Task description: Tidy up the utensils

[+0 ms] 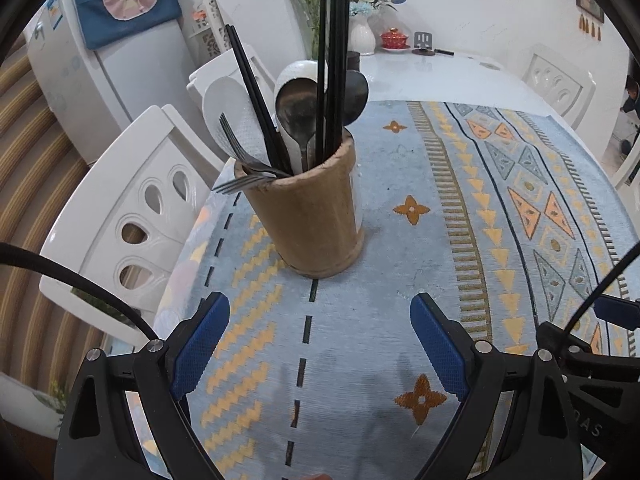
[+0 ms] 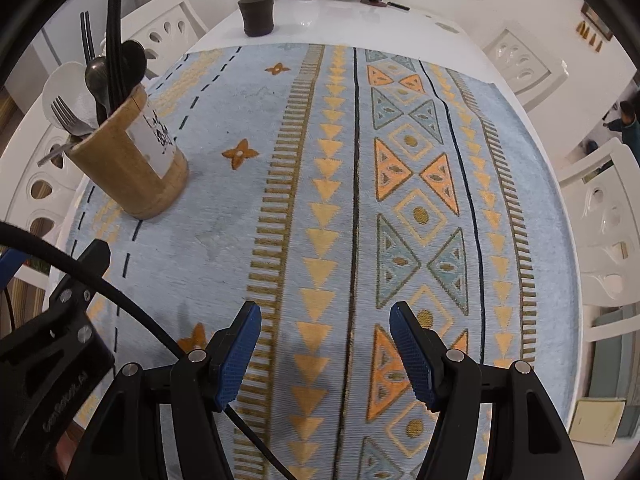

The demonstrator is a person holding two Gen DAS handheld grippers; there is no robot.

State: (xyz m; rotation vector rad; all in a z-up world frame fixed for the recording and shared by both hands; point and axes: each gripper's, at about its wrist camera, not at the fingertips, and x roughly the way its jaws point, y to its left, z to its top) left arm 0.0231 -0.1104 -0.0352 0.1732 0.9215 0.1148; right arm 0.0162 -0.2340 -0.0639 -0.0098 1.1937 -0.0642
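White carved chairs point(image 2: 516, 60) ring the glossy white counter point(image 2: 320, 20) under a pale-blue patterned cloth point(image 2: 400, 200); a white fridge point(image 1: 120, 64) stands against white walls point(image 1: 460, 0).

A white table point(image 2: 320, 20) is carrying a patterned blue cloth point(image 2: 240, 220). A bamboo utensil holder point(image 2: 136, 172) is standing on the cloth's left; a dark cup point(image 2: 257, 16) is sitting far back.

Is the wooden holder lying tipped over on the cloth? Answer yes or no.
No: the wooden holder stands upright on the patterned cloth, with chopsticks and a fork sticking out.
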